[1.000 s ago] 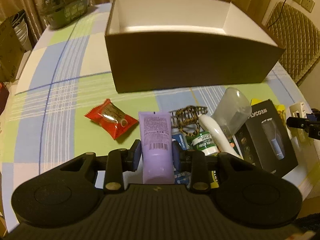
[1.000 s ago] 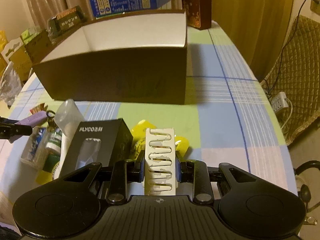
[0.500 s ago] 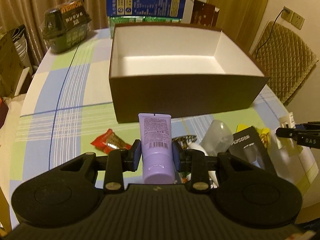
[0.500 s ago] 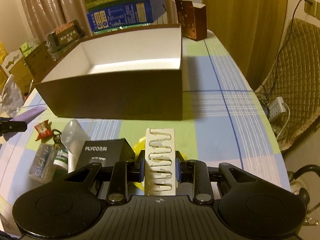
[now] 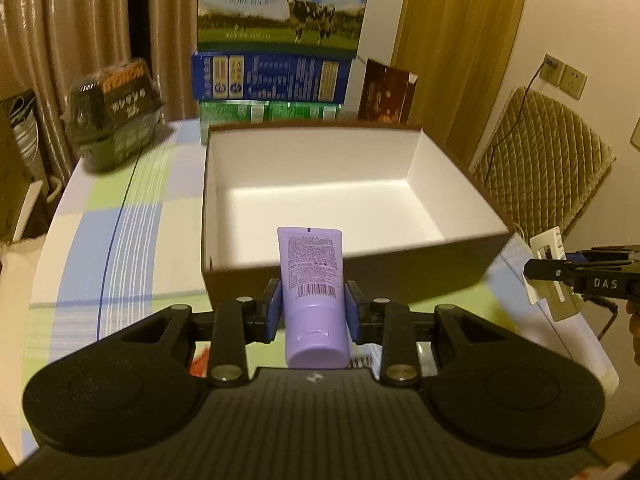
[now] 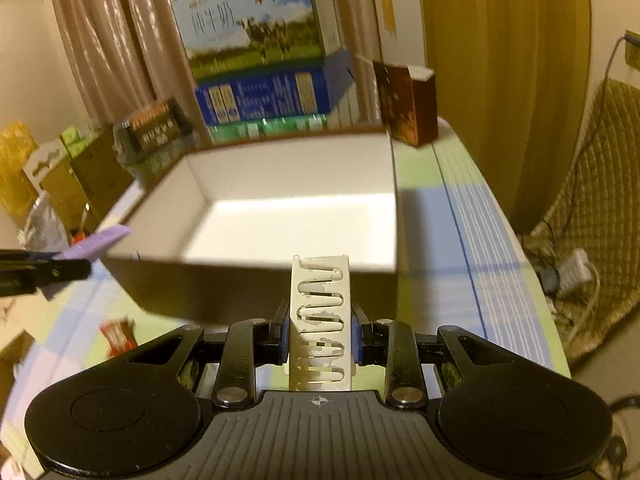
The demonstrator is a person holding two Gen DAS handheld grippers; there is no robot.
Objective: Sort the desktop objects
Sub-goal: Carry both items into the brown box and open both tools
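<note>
Left gripper [image 5: 313, 307]: pads pinching purple tube [image 5: 313, 280], held upright just near of brown box [image 5: 352, 268], above its near wall. Right gripper [image 6: 320, 332]: clamped on white slotted card [image 6: 320, 312], near box's right corner. Box interior white.

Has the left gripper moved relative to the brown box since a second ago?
Yes. The left gripper, shut on the purple tube, has risen toward the brown box, now showing its white floor.
</note>
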